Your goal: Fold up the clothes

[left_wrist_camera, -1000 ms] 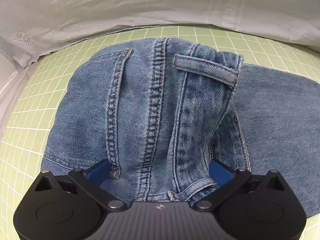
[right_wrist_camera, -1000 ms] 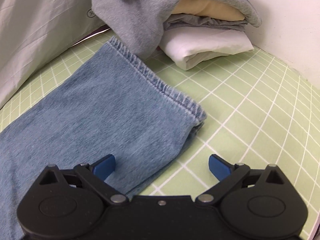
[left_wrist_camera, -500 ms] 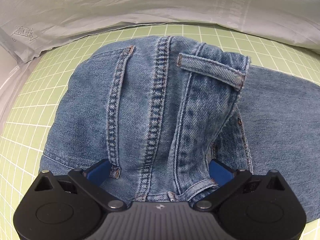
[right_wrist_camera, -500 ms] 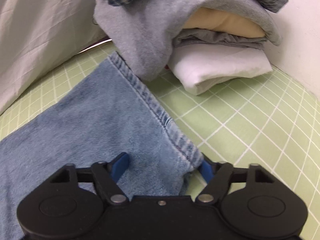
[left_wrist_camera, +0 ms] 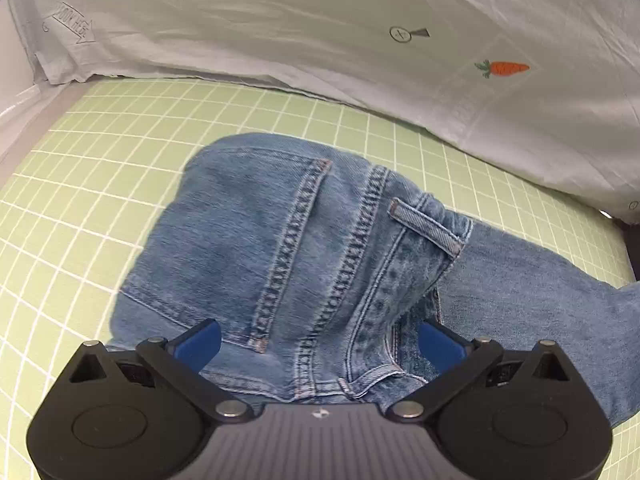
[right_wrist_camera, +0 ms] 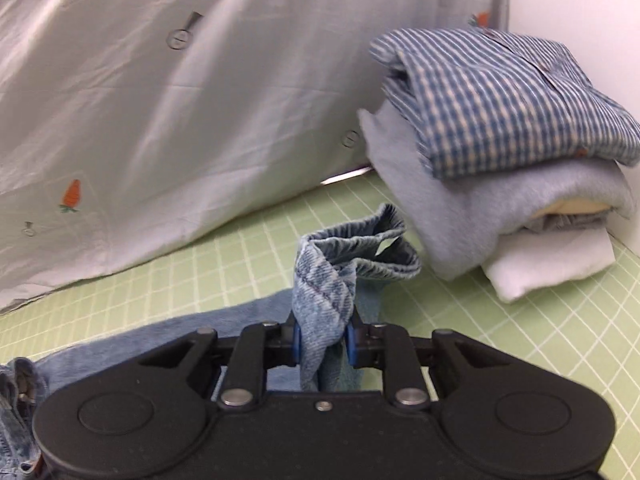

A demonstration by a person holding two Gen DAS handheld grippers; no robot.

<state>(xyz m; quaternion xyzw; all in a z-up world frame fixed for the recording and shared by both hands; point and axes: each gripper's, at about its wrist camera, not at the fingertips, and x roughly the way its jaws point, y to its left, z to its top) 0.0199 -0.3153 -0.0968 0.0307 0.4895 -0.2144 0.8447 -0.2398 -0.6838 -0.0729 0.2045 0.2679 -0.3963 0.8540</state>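
Green grid mat (left_wrist_camera: 100,184) under us, white printed sheet (left_wrist_camera: 320,40) draped behind. Jeans (left_wrist_camera: 280,248) lie on mat, waist end bunched at our left gripper (left_wrist_camera: 318,342); its jaws spread wide around waistband, not pinching. Our right gripper (right_wrist_camera: 322,346) clamped on leg hem (right_wrist_camera: 344,256), hem raised off mat. We judge: lengthwise fold under way; next, carry hem over toward waist, left steadying. Only right view shows folded stack (right_wrist_camera: 500,184) near hem; only left view shows waistband and belt loop (left_wrist_camera: 428,228).

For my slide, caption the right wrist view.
Right gripper pinching the jeans' leg hem beside folded clothes stack.
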